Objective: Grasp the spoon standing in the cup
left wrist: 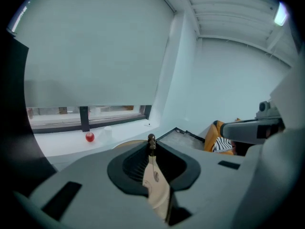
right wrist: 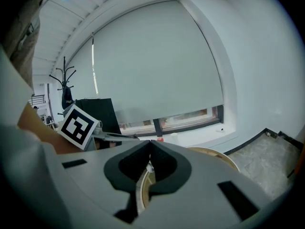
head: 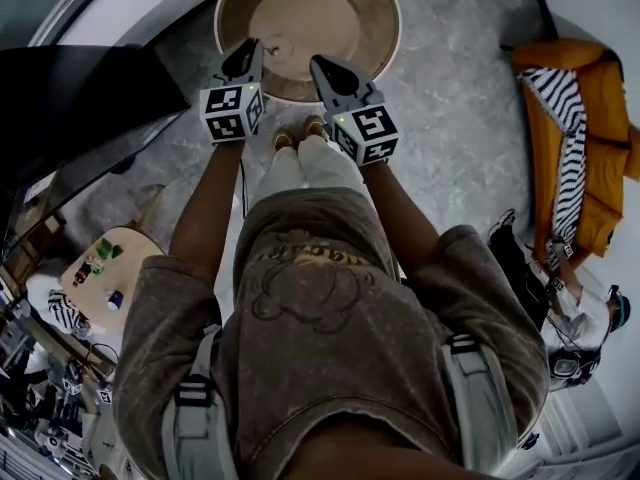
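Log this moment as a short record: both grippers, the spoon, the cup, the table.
left gripper: shut on the spoon, whose dark knobbed end pokes above the jaw tips
right gripper: shut, nothing held
cup: not visible in any view
round table: below and ahead of both grippers
red object: on the windowsill, far from the grippers

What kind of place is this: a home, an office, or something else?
Probably an indoor lounge or living room: a round wooden table, an orange soft seat, and a wide window covered by a blind.
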`<state>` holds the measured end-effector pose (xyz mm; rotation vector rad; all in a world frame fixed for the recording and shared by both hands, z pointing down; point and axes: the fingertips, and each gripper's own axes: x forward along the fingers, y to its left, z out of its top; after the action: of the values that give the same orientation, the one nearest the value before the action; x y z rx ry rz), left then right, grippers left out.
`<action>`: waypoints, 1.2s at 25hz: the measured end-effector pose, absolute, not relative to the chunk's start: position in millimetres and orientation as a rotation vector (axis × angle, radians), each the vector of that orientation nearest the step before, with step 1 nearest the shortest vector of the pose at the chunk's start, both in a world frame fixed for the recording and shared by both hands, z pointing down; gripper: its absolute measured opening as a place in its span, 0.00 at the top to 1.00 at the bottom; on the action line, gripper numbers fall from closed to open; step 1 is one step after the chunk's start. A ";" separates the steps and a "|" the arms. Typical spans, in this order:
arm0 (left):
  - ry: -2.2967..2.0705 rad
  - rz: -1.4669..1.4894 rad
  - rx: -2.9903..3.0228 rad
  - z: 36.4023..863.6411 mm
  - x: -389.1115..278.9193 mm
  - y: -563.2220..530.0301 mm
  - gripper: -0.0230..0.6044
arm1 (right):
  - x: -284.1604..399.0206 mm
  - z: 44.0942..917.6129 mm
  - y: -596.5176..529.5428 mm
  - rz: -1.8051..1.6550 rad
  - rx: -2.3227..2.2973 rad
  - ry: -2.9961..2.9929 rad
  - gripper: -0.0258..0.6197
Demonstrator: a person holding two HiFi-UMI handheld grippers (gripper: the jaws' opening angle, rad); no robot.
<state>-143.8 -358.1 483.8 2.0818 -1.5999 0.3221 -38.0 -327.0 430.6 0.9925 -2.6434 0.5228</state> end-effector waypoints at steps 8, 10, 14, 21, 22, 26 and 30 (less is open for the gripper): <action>-1.622 0.309 2.108 438.8 -153.3 -348.1 0.87 | -43.7 414.0 -325.9 0.506 0.945 -2.660 0.93; -1.627 0.296 2.114 428.7 -156.0 -342.3 0.87 | -43.9 407.6 -324.4 0.502 0.940 -2.667 0.93; -1.624 0.281 2.150 406.1 -158.7 -329.1 0.87 | -44.2 391.2 -319.9 0.490 0.936 -2.684 0.93; -1.626 0.221 2.237 359.4 -155.2 -311.3 0.87 | -39.5 353.3 -313.1 0.433 0.941 -2.742 0.93; -1.632 0.213 2.244 354.1 -156.0 -308.7 0.87 | -38.4 348.3 -312.3 0.425 0.949 -2.750 0.93; -1.646 0.159 2.254 339.0 -160.4 -297.4 0.87 | -35.6 333.0 -310.2 0.383 0.960 -2.780 0.93; -1.659 0.133 2.249 330.1 -164.4 -283.1 0.87 | -35.4 323.7 -306.0 0.354 0.951 -2.794 0.93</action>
<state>-164.4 -283.1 330.1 2.2489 -1.6588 0.1329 -35.4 -306.0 323.7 0.9507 -2.7937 0.3540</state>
